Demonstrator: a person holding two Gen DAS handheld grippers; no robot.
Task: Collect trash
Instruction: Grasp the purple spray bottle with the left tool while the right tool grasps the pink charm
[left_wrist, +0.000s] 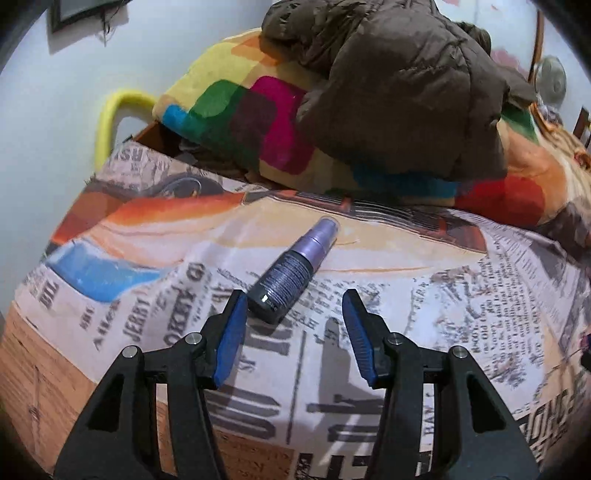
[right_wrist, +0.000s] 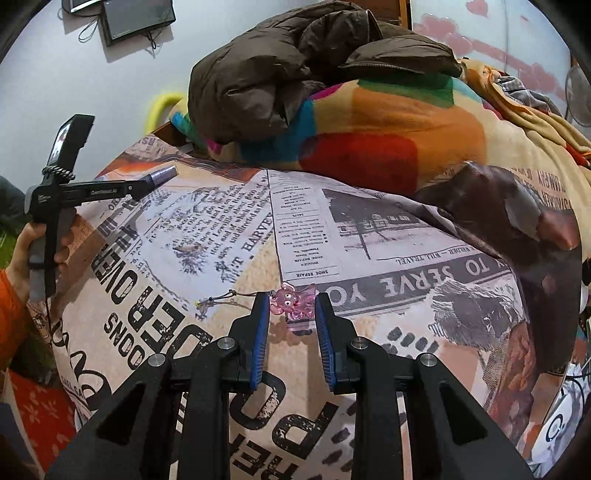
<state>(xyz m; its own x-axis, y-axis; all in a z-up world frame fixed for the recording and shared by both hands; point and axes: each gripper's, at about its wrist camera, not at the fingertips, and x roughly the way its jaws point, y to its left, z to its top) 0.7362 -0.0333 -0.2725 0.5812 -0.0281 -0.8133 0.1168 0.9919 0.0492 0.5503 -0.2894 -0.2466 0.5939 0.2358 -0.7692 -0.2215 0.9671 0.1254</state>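
A small purple-capped spray bottle (left_wrist: 293, 273) lies on its side on a bed covered in a newspaper-print bedsheet (left_wrist: 424, 295), its base just ahead of the left hand-held gripper (left_wrist: 293, 301), whose blue-padded jaws stand wide apart and hold nothing. The bottle sits off-centre, close to the left pad, so a closing squeeze could nudge the round body and set it rolling on the soft sheet rather than pinching it.

The right hand-held gripper (right_wrist: 290, 301) is also parted and empty, its pads flanking a translucent pink charm (right_wrist: 291, 301) on a thin cord; whether they touch it cannot be told. The slick little figure could squirt out of the pads, or the cord could drag.

Only the right wrist view shows the charm, the person's hand (right_wrist: 33, 243) on the other tool and a wall-mounted dark panel (right_wrist: 138, 16). Only the left view shows the bottle's label and base. Both show the brown padded jacket (left_wrist: 399, 85) heaped on a multicoloured blanket (left_wrist: 258, 125).
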